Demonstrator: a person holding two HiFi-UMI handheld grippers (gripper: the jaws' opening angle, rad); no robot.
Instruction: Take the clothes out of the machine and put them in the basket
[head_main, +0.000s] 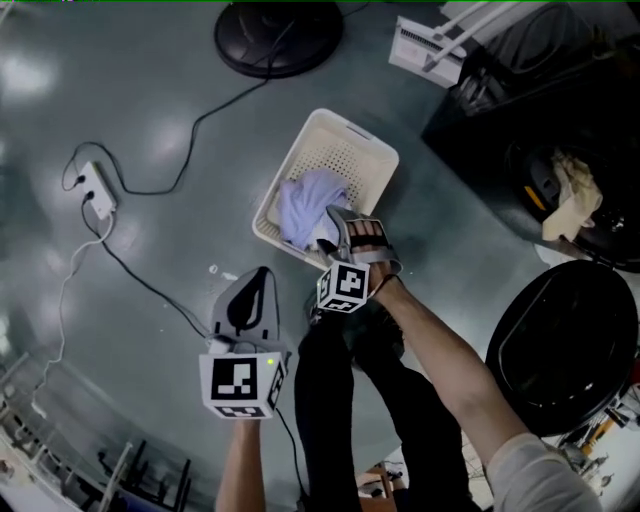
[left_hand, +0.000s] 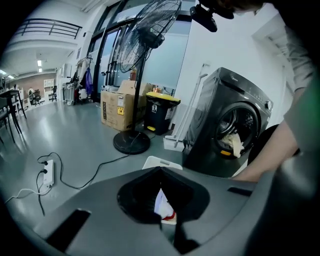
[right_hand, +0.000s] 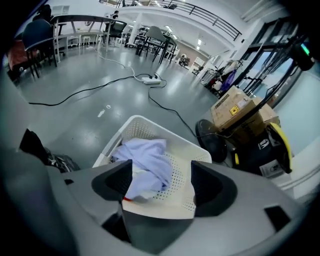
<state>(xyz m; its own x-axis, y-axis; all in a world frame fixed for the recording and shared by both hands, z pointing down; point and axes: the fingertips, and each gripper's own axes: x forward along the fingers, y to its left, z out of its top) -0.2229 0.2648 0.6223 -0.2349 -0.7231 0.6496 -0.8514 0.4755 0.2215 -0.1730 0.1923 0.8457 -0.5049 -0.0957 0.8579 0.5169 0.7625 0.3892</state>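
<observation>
Right gripper (right_hand: 162, 182) hangs just over the near end of the white laundry basket (right_hand: 150, 127). Its jaws are spread wide and nothing is pinched between them. Straight below it, framed by the two jaws, the lavender garment (right_hand: 147, 162) lies heaped in the basket with a scrap of red at its near edge. The pads aren't pressing on the fabric.

Over to the left gripper (left_hand: 161, 171): jaws drawn together, tips meeting, nothing held. It sits back from the basket, on the right gripper's left and closer to the person's body. Through the slit under its tips you catch a sliver of that same garment.

Ahead of the left gripper and off to its right stands the dark front-loading washing machine (left_hand: 225, 120) with its round door (head_main: 565, 345) swung open. A cream-coloured cloth (left_hand: 232, 145) spills out at the mouth of the drum, well apart from both grippers.

Further ahead of the left gripper is a pedestal fan (left_hand: 132, 141). Its cable (left_hand: 90, 172) trails across the grey floor to a white power strip (left_hand: 48, 174) on that gripper's left.
</observation>
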